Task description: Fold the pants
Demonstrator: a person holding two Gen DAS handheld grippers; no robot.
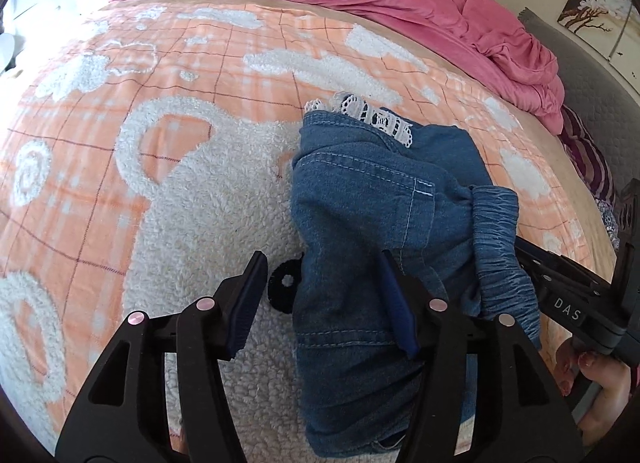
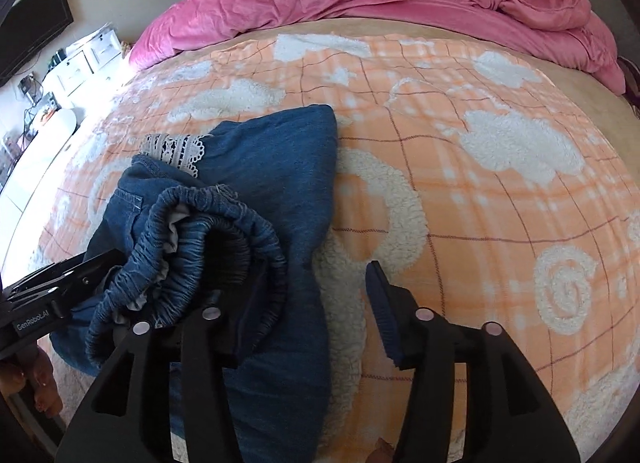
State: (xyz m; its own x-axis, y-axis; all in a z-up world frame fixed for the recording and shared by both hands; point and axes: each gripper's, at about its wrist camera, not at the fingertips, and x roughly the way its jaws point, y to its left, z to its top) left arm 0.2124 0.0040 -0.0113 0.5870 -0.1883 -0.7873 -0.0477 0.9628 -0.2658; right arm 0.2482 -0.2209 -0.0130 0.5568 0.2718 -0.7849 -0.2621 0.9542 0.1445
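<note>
A: Where are the pants?

B: The pants (image 1: 360,223) lie bunched and partly folded on the blanket (image 1: 160,183), near its middle, over a white fleecy patch. They are blue denim. A strip of white lace (image 1: 376,115) shows at the far end of the heap, and the gathered elastic waistband (image 1: 500,247) curls up on the side nearest the right gripper.

A: Is the left gripper (image 1: 324,295) holding them?

B: No. Its jaws stand apart. The right-hand finger (image 1: 400,303) sits on the denim at the near edge; the left-hand finger is over bare fleece, just off the cloth. The pads do not press on anything.

A: And the right gripper (image 2: 308,303)?

B: Also apart. From its own camera, one finger is tucked under the looped waistband, mostly hidden by it; the other finger (image 2: 386,315) is over the blanket, clear of the denim. Nothing is pinched between them. From the left camera, that gripper comes in from the right edge, touching the waistband, with a hand (image 1: 592,383) on its handle.

A: What's around the heap?

B: The blanket is orange plaid with white fleece shapes, and a small black ring mark (image 1: 286,287) shows beside the denim. A rumpled pink duvet (image 2: 360,3) runs along the far side of the bed. Past the bed stand white drawers (image 2: 88,59) and a dark screen (image 2: 32,35).
</note>
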